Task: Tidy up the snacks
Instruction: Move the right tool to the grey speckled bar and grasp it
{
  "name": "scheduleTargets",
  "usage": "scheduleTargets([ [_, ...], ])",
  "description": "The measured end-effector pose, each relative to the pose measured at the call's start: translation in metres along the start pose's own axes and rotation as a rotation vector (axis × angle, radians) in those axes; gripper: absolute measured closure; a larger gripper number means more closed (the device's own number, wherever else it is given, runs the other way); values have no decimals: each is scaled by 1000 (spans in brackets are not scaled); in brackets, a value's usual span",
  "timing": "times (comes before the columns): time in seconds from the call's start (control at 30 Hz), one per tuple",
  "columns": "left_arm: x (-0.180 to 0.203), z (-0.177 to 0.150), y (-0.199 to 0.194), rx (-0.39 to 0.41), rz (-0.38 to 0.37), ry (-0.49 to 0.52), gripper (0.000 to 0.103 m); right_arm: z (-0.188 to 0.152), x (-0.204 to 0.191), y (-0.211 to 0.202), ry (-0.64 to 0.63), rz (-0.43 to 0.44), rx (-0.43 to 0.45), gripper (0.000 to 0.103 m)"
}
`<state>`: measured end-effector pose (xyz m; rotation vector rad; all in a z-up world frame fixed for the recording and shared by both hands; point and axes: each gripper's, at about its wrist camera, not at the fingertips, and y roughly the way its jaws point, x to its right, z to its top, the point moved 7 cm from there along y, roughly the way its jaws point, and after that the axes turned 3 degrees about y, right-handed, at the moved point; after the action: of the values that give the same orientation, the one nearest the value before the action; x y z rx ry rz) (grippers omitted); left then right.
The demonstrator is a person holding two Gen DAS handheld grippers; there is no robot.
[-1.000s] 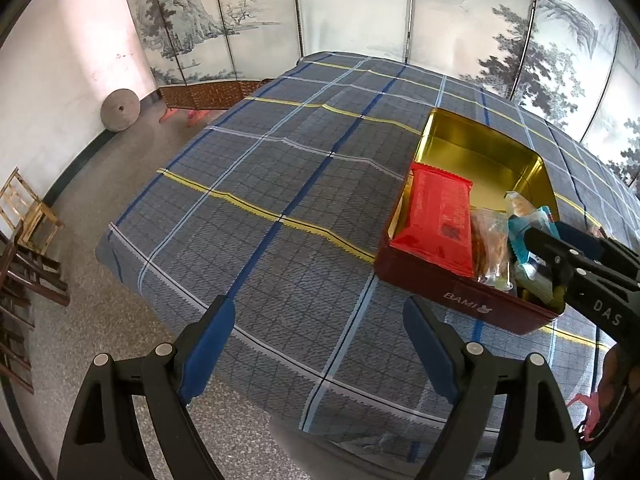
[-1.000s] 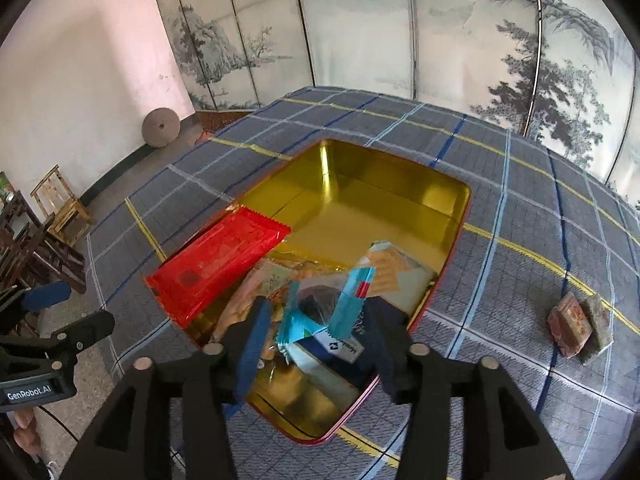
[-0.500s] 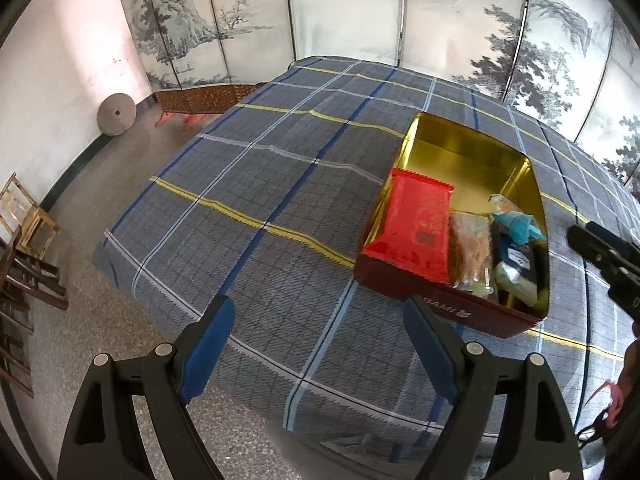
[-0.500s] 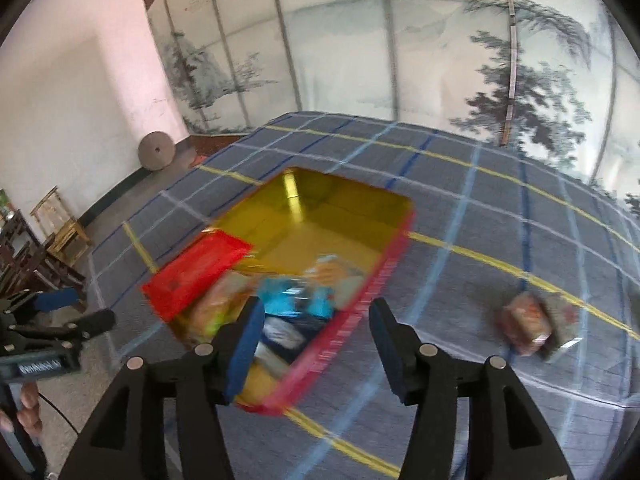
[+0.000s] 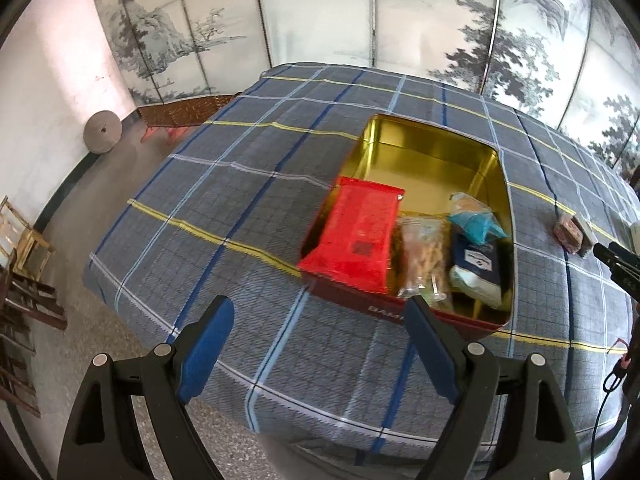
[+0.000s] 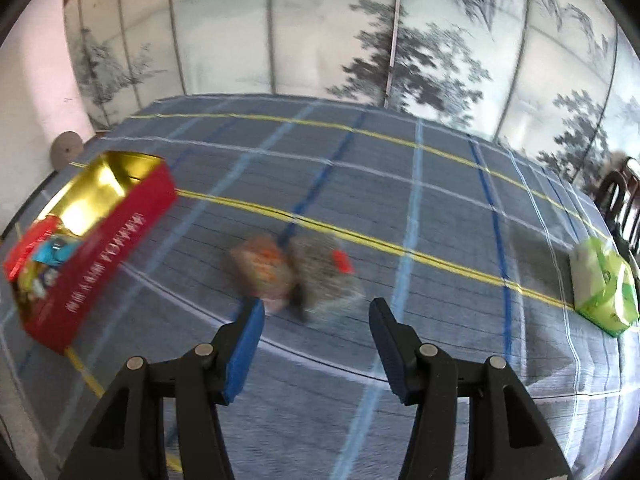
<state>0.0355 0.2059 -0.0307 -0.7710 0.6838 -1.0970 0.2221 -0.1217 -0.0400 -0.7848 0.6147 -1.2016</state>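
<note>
Snack packets (image 6: pixel 298 276) lie beside the red tin (image 6: pixel 94 236); right tongs (image 6: pixel 316 320) spread, empty; left tongs (image 5: pixel 316 320) spread, empty.

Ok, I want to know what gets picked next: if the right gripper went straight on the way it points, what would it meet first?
Most likely the two small snack packets lying side by side on the checked tablecloth, just beyond the open right gripper. The picture is blurred, so depth is uncertain.

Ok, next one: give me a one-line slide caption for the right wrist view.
Open right gripper above the plaid tablecloth, facing two blurred snack packets; red tin at left, green pack at right.
</note>
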Motion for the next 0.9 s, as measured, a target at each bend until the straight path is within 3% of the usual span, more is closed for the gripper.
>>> scheduleTargets([
  [0.4, 18, 13, 1, -10, 10, 40, 18, 0, 7, 43, -69, 7, -22, 47],
  [0.47, 22, 14, 1, -12, 9, 47, 18, 2, 7, 46, -66, 15, -18, 52],
  [0.5, 24, 14, 1, -13, 9, 51, 18, 2, 6, 47, -61, 36, -15, 63],
  [0.53, 27, 15, 1, -13, 9, 56, 18, 2, 4, 47, -54, 56, -19, 66],
  [0.9, 74, 24, -3, 13, -67, 115, 18, -11, -18, 37, -25, 118, -6, 67],
])
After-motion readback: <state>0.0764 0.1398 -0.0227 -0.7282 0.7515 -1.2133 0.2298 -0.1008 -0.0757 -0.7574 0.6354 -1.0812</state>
